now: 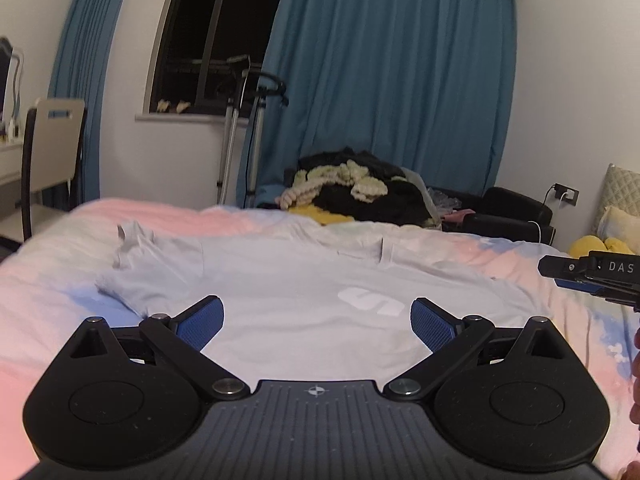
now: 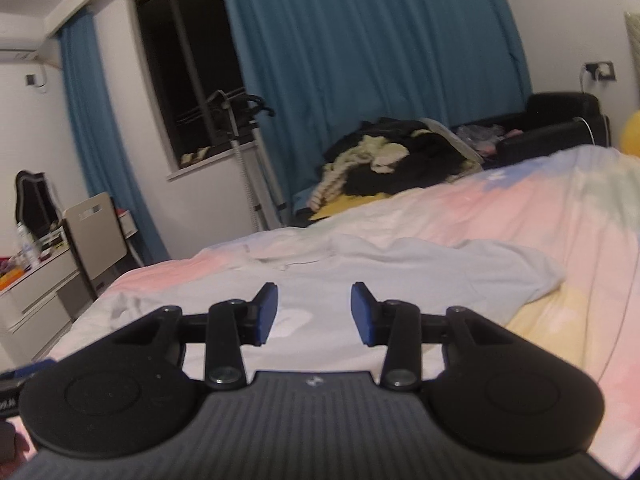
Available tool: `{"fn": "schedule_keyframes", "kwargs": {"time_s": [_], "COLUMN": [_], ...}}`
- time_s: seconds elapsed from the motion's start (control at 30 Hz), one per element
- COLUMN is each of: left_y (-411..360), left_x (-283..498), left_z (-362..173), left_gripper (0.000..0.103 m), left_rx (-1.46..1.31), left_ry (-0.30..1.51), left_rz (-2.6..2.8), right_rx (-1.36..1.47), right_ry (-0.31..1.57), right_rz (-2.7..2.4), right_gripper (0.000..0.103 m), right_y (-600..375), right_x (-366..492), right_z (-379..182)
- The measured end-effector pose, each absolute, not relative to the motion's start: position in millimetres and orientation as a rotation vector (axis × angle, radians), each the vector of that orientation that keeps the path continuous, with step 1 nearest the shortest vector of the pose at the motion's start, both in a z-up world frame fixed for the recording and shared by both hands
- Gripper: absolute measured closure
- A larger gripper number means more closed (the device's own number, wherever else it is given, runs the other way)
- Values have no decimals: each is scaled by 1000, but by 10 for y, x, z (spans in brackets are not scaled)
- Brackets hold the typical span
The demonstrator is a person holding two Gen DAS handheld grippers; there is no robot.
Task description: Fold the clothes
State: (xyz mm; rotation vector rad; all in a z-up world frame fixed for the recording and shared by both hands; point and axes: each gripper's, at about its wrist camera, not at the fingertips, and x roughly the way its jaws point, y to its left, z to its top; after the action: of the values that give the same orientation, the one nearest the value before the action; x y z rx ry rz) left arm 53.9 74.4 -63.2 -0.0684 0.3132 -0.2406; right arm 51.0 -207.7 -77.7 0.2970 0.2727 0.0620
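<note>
Shirt (image 1: 288,280) ahead of both empty grippers, spread widthwise across the bed (image 1: 60,292).
Left gripper (image 1: 318,320) gapes wide over its hem; right gripper (image 2: 314,312) (half spread) hovers nearer the rumpled right sleeve (image 2: 516,276).

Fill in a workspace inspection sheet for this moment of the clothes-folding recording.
Surface: bed with pastel pink and blue cover.
Job's things: pale grey T-shirt spread flat, white logo up, not yet folded.
Clutter: clothes pile beyond the bed.
Grippers: left gripper open, empty; right gripper open, empty.
Cables: charger cable at wall socket.
Surroundings: blue curtains, dark window, chair.
</note>
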Motion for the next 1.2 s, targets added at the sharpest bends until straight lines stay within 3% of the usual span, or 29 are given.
{"fn": "schedule_keyframes", "kwargs": {"time_s": [0.3, 0.4, 0.47, 0.53, 0.67, 1.0, 1.2], "left_y": [1233, 1442, 1583, 1725, 1996, 2434, 2326], "left_x": [828, 1123, 1344, 1578, 1950, 2582, 2726], "left_z": [-618, -638, -662, -719, -914, -1332, -1368], "left_gripper": [2, 2, 2, 2, 2, 3, 8], "left_rx": [-250, -302, -341, -386, -458, -630, -555], "left_ry": [426, 512, 541, 568, 587, 590, 519], "left_rz": [-172, -116, -72, -42, 54, 160, 133], "right_rx": [275, 280, 291, 295, 357, 447, 515], "right_ry": [315, 318, 311, 309, 340, 392, 439], "right_rz": [134, 129, 119, 92, 54, 80, 80], "right_gripper": [59, 39, 18, 9, 0, 0, 0], "right_y": [-1655, -1619, -1622, -1647, -1736, -1917, -2018], "right_x": [381, 430, 451, 508, 662, 1030, 1213], "right_z": [-931, -979, -1012, -1051, -1115, -1265, -1400]}}
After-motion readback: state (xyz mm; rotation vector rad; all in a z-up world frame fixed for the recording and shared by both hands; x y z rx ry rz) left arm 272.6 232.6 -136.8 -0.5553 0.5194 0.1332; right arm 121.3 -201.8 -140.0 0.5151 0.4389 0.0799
